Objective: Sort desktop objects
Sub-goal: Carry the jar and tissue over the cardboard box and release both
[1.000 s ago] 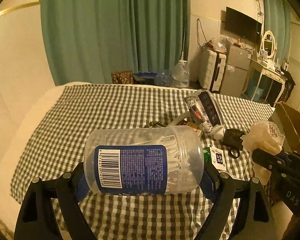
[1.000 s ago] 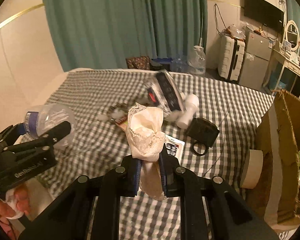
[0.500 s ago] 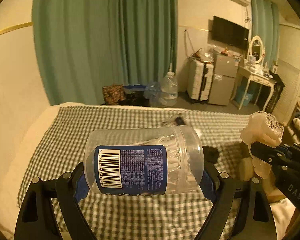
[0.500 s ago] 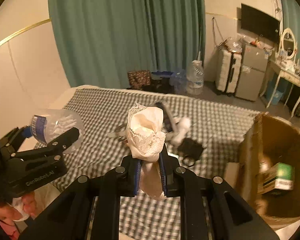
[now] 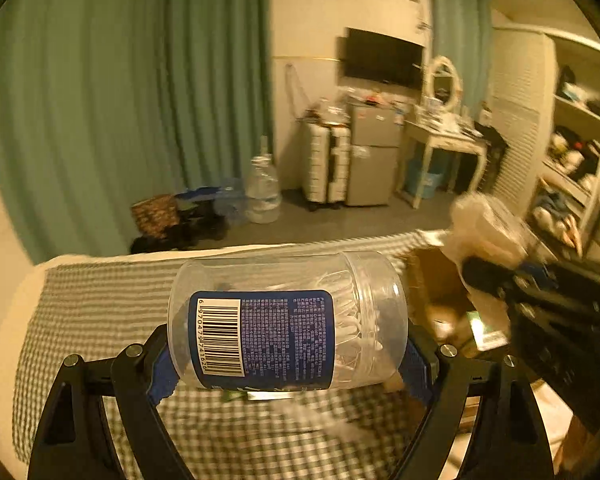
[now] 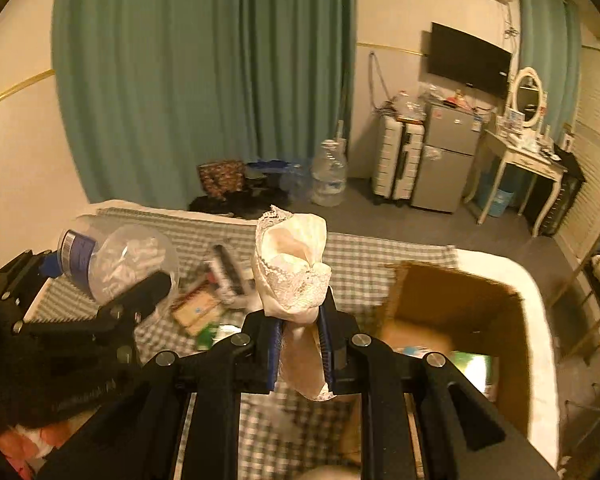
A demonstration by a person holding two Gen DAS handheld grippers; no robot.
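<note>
My left gripper is shut on a clear plastic jar of cotton swabs with a blue barcode label, held sideways above the checked tablecloth. The jar also shows in the right wrist view. My right gripper is shut on a bunched cream lace cloth, raised above the table. It shows blurred at the right of the left wrist view. An open cardboard box stands on the table's right end, with a green packet inside.
Loose items lie on the checked cloth left of the box: a black-and-white power strip, a flat card pack. Beyond the table are a green curtain, water jug, suitcase and small fridge.
Both grippers have lifted and swung to the right with their loads. The box has come into view below the right gripper, and the tabletop clutter has dropped out of the left wrist view.
</note>
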